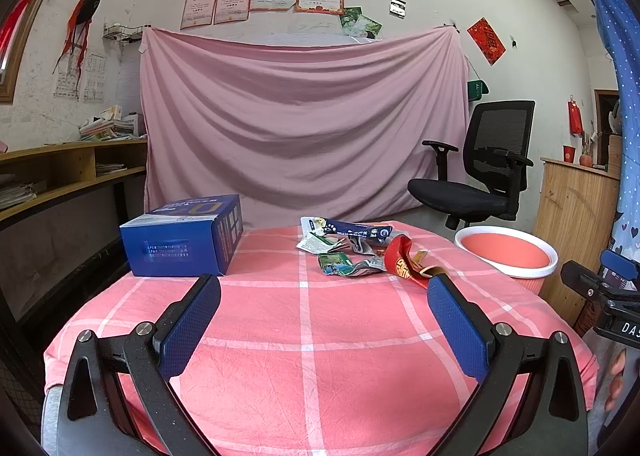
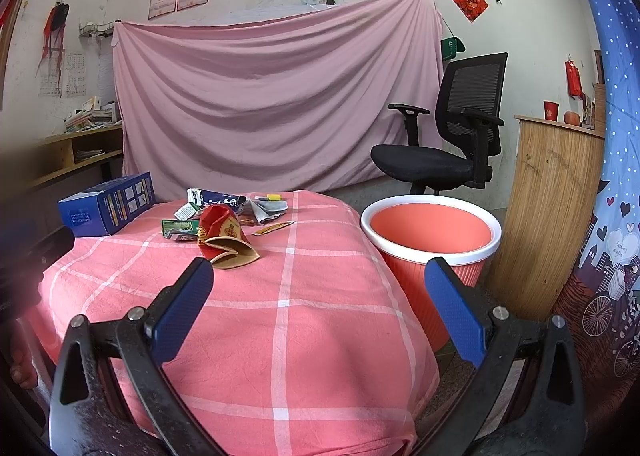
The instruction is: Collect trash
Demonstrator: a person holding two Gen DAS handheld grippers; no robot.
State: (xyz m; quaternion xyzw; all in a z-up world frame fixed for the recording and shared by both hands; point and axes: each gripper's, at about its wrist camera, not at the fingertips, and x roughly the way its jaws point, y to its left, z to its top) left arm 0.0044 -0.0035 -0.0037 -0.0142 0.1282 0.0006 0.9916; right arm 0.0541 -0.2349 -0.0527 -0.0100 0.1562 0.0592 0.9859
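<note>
A pile of trash lies at the far side of the pink checked table [image 1: 304,336]: a crushed red paper cup [image 1: 404,262] [image 2: 224,234], a green wrapper [image 1: 336,263] [image 2: 178,227], a dark blue wrapper [image 1: 356,231] [image 2: 220,198] and other scraps. A pink bin with a white rim [image 1: 506,252] [image 2: 430,232] stands on the floor right of the table. My left gripper [image 1: 324,296] is open and empty above the near part of the table. My right gripper [image 2: 318,284] is open and empty over the table's right edge, near the bin.
A blue cardboard box [image 1: 184,240] [image 2: 106,206] sits at the table's far left. A black office chair [image 1: 480,172] [image 2: 448,136] stands behind the bin, a wooden cabinet [image 2: 552,208] to its right. A pink sheet [image 1: 304,116] hangs on the back wall.
</note>
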